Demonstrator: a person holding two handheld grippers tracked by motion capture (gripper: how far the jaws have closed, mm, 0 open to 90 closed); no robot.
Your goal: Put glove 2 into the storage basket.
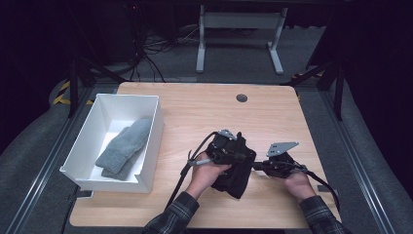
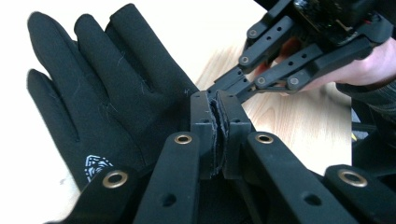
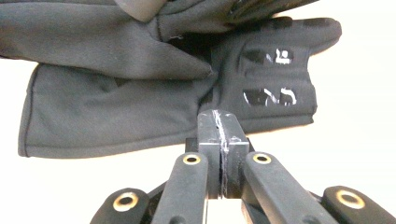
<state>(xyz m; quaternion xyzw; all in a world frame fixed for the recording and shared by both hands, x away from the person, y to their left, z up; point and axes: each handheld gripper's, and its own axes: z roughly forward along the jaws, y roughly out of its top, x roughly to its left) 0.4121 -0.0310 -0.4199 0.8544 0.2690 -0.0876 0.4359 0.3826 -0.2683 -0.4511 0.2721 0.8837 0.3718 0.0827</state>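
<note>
We see the black gloves [image 1: 236, 173] bunched on the wooden table [image 1: 195, 112] at about five o'clock from its centre, between both hands. The left gripper [image 1: 237, 157] has its jaws pressed together on glove fabric at the nine o'clock side; the right gripper [image 1: 257, 166], at three o'clock, is clamped on the edge. At nine o'clock sits a white bin [image 1: 152, 141] holding grey gloves [image 1: 124, 146]

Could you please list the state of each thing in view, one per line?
Black glove: fingers spread flat, edge pinched by the left gripper.
Left gripper: shut on the black glove.
Right gripper: shut, tips at the glove's edge.
White bin: open-topped, on the table.
Grey socks: lying inside the bin.
</note>
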